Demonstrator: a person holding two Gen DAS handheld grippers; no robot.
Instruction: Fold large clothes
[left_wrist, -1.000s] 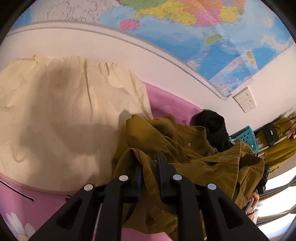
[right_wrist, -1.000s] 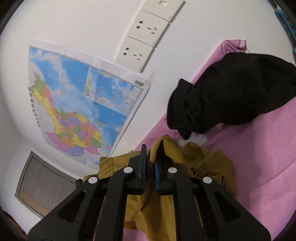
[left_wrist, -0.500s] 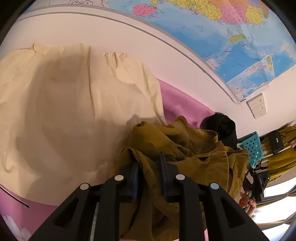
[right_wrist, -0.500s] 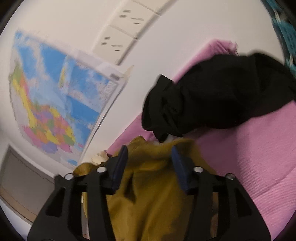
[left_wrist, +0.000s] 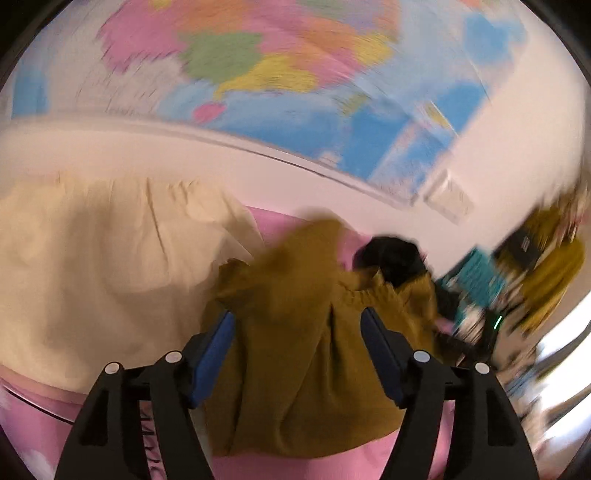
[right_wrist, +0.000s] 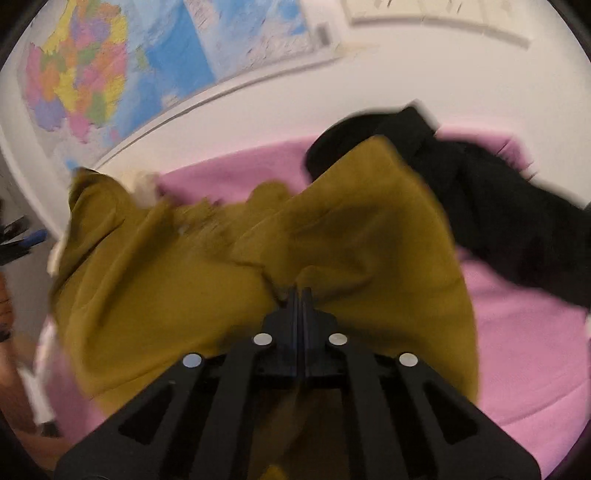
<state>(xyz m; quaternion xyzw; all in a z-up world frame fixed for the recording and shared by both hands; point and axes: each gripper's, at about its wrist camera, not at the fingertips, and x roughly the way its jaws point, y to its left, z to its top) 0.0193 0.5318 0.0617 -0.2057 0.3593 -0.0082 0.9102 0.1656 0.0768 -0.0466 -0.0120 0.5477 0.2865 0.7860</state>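
Mustard shirt (right_wrist: 229, 280) bunched on the pink bed (right_wrist: 517, 350) beside the black garment (right_wrist: 498, 206), soft and floppy: right gripper (right_wrist: 301, 295) fingers pinch a fold, left gripper (left_wrist: 295, 354) fingers opening, grab hems or shoulders.

no legible text, wall map (left_wrist: 280, 70) lettering blurred, nothing readable on the clothes

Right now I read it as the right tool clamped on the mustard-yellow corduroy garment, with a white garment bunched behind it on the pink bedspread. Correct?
Not quite: the garment bunched behind is black, not white. The right wrist view shows the right tool clamped on the mustard-yellow corduroy garment, with the black garment behind it on the pink bedspread.
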